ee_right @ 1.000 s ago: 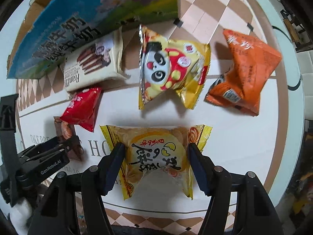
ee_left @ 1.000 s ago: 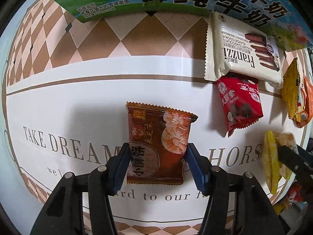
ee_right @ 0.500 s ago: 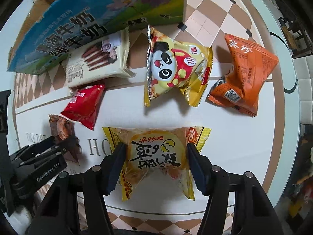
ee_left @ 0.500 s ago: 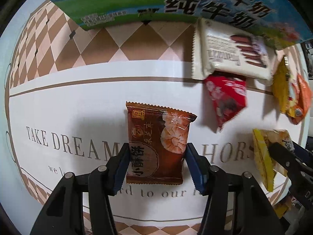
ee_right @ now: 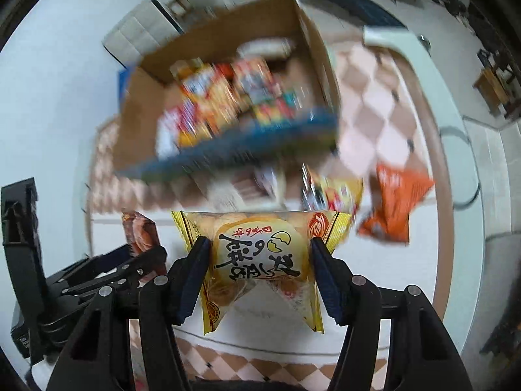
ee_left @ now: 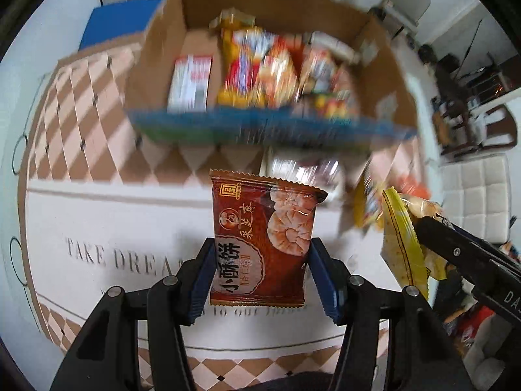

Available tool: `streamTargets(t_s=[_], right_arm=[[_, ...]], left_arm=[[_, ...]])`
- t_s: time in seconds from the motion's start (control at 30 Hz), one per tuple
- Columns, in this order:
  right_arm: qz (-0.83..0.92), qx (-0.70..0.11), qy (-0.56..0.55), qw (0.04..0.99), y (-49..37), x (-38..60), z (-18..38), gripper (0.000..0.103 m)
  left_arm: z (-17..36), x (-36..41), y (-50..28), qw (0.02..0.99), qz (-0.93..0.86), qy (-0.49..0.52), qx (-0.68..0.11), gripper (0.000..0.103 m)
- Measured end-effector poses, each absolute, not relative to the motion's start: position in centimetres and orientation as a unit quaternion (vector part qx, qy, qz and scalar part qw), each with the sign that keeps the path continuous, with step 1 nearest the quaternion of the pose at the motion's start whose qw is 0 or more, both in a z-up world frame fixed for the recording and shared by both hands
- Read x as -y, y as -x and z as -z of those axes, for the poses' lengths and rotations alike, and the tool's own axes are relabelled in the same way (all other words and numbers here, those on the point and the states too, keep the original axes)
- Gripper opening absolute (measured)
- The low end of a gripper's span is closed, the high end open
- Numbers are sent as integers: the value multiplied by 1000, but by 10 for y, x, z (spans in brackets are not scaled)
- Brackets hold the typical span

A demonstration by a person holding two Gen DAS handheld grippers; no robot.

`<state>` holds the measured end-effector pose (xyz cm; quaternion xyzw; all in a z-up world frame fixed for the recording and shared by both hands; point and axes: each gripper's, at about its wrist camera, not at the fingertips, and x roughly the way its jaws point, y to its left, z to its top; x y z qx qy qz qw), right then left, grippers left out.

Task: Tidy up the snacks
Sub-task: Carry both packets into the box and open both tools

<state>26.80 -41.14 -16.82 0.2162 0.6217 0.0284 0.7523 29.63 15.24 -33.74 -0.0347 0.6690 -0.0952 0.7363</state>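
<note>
My left gripper (ee_left: pixel 260 260) is shut on a brown pastry packet (ee_left: pixel 260 238) and holds it in the air above the tablecloth. My right gripper (ee_right: pixel 260 260) is shut on a yellow cake packet (ee_right: pixel 260 254), also lifted. Each gripper shows in the other's view: the right one with its yellow packet (ee_left: pixel 403 244) at the right edge, the left one with the brown packet (ee_right: pixel 140 231) at the left. Behind them stands an open cardboard box (ee_left: pixel 162 49) with a blue printed front, blurred, holding several snack packets (ee_left: pixel 260 75).
On the cloth (ee_left: pixel 97 215) in front of the box lie an orange packet (ee_right: pixel 397 202), a yellow panda packet (ee_right: pixel 338 192) and a blurred white wafer packet (ee_right: pixel 247 182). The table's pale rim (ee_right: pixel 452 163) curves at the right. White cushioned seats (ee_left: pixel 475 195) stand beyond.
Both grippers have risen with their packets, which now hang off the cloth. The views have tipped up, and the box's open top and contents have come into sight.
</note>
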Motion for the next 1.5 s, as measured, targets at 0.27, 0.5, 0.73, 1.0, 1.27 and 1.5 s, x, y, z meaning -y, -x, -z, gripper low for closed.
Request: streamTargets(t_s=[0.27, 0.5, 0.73, 1.0, 1.27, 1.5], right_arm=[[-40, -581, -204, 787, -356, 421, 119, 65], [-35, -601, -207, 771, -421, 411, 169, 65], [-50, -626, -220, 747, -448, 396, 216, 67], [-38, -670, -219, 708, -456, 396, 250, 93], [-14, -671, -181, 718, -451, 401, 239, 93], [14, -656, -125, 744, -434, 402, 215, 95]], left_arm=[[302, -163, -386, 749, 104, 56, -652, 54], [357, -173, -461, 692, 97, 92, -709, 54], [400, -172, -490, 642, 104, 98, -753, 54], [428, -176, -493, 619, 84, 79, -777, 86], [409, -175, -481, 639, 95, 70, -760, 88], [372, -175, -447, 699, 69, 31, -711, 88]])
